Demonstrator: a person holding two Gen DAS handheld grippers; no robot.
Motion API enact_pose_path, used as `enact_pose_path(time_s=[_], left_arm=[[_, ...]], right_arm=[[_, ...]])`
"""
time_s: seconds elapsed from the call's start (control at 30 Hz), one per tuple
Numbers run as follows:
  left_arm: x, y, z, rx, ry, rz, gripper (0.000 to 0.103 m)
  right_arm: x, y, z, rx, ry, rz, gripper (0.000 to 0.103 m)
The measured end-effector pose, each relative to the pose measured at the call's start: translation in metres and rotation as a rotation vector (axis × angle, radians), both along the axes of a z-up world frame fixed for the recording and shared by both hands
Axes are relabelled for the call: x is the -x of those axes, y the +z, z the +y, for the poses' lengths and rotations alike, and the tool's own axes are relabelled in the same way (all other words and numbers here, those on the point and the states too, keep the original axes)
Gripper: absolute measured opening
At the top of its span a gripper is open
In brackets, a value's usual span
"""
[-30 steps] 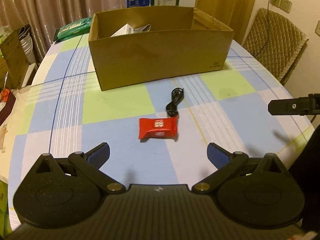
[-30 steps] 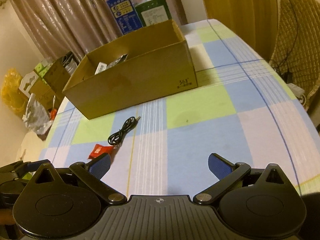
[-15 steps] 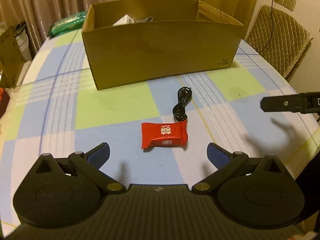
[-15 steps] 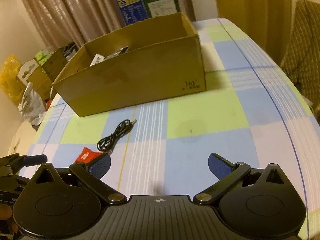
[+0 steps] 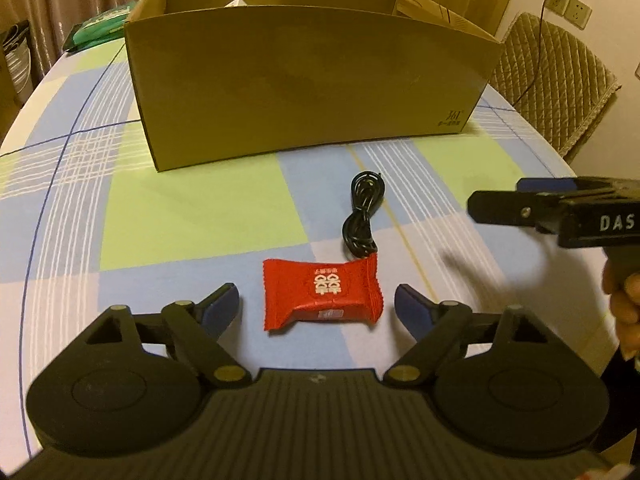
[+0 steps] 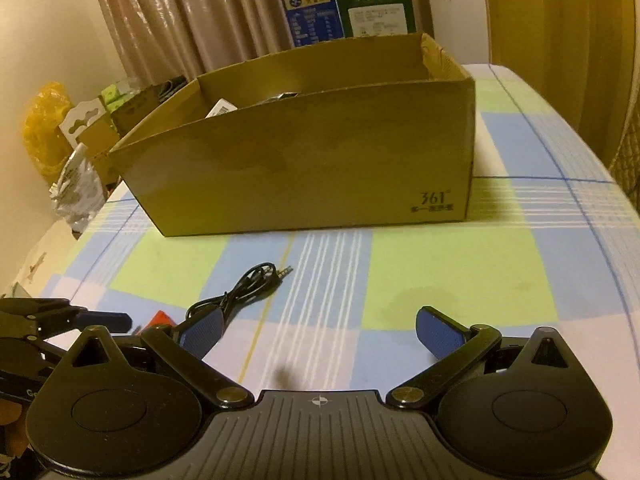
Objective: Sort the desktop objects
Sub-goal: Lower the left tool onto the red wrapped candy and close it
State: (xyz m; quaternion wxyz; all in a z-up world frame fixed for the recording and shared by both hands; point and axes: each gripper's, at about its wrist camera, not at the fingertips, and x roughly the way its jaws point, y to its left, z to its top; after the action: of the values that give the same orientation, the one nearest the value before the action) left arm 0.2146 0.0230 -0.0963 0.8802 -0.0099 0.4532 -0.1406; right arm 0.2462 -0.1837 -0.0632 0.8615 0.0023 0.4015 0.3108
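Observation:
A red snack packet [image 5: 322,294] lies on the checked tablecloth, between the open fingers of my left gripper [image 5: 316,306], which is low over it and not touching. A coiled black audio cable [image 5: 362,214] lies just beyond the packet; it also shows in the right wrist view [image 6: 240,292]. A brown cardboard box [image 5: 304,80] stands behind, with a few items inside. My right gripper [image 6: 320,330] is open and empty, just right of the cable. A corner of the packet [image 6: 160,318] peeks out behind its left finger.
A padded chair [image 5: 556,76] stands right of the table. Green packets [image 5: 100,26] lie at the far left of the table. Cartons [image 6: 340,8] stand behind the box. Bags and boxes [image 6: 72,140] crowd the floor at the left.
My left gripper has moved forward and down, so the red packet now sits between its fingers. My right gripper has also moved forward and lower toward the cable and box.

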Motion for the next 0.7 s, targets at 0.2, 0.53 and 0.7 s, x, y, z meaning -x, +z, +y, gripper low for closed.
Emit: enact_pose_path(time_s=[0.2, 0.53, 0.7], left_arm=[[-0.004, -0.006, -0.004, 0.018, -0.009, 0.013, 0.072], [0.000, -0.005, -0.011, -0.038, 0.005, 0.000, 0.054], [0.000, -0.003, -0.009, -0.038, 0.003, -0.002, 0.042]], right_arm=[[-0.009, 0.000, 0.009, -0.019, 0.004, 0.020, 0.101], [-0.006, -0.006, 0.024, 0.019, 0.044, 0.014, 0.101], [-0.003, -0.008, 0.039, 0.025, 0.085, 0.009, 0.100]])
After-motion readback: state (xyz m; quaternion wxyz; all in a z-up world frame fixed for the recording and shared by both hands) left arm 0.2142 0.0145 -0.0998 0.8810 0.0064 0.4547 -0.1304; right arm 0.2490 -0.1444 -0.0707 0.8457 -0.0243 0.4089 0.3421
